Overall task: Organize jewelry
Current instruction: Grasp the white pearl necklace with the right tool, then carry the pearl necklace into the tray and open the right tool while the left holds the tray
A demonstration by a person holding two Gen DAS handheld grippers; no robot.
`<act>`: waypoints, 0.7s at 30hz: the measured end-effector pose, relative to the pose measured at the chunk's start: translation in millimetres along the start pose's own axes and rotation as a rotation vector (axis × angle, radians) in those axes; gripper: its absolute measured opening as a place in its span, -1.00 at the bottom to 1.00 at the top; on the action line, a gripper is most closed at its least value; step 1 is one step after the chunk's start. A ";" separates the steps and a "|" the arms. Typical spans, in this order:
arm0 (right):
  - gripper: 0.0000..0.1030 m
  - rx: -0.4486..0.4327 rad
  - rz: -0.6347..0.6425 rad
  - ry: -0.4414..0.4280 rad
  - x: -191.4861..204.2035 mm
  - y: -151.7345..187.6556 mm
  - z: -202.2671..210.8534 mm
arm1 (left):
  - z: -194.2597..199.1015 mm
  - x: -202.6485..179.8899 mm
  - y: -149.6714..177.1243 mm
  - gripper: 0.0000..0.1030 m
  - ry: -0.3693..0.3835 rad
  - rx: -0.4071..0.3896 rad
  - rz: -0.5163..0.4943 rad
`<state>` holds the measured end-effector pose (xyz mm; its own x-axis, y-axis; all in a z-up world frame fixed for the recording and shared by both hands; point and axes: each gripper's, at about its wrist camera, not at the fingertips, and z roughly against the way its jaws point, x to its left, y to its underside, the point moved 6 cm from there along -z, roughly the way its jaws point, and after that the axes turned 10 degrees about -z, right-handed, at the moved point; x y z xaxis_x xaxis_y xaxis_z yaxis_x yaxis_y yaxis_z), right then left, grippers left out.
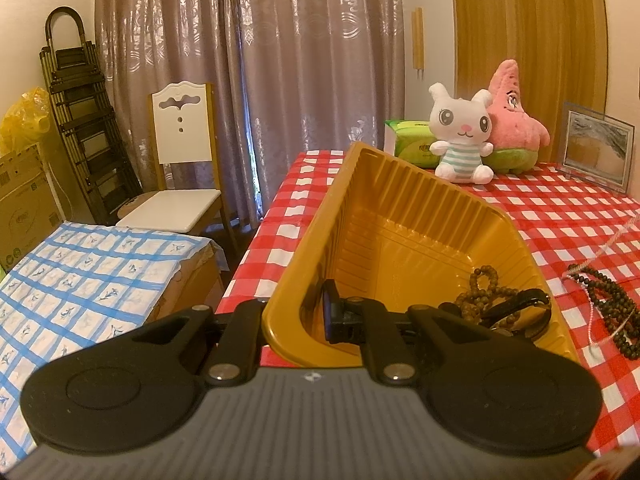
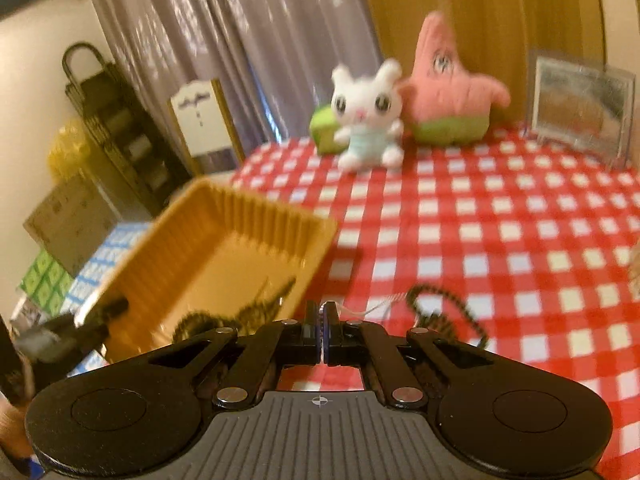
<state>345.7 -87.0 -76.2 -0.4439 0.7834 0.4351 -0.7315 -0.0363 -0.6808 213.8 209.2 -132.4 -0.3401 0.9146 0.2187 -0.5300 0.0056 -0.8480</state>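
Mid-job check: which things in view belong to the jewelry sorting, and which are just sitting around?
Job items:
- yellow tray, gripped by the left gripper
- brown bead bracelet and black band in the tray
- dark bead strand on the checkered tablecloth
- right gripper, pinched on a thin white string

Bystanders:
- white bunny plush
- pink starfish plush
- picture frame
- green tissue pack
- chair

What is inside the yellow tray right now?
In the yellow tray, a brown bead bracelet and a black strap-like piece lie at its near right corner. The left gripper clamps the rim there, hiding part of the floor; anything beneath cannot be seen.
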 end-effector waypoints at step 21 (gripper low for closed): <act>-0.98 -0.101 0.020 -0.116 58.0 -60.8 61.8 | -2.3 -2.7 -7.9 -0.81 0.017 -0.012 0.004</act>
<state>332.5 -77.6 26.9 -0.5192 0.7059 0.4818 -0.6687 0.0155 -0.7434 220.7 207.6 -127.5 -0.3291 0.9214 0.2068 -0.5190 0.0065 -0.8548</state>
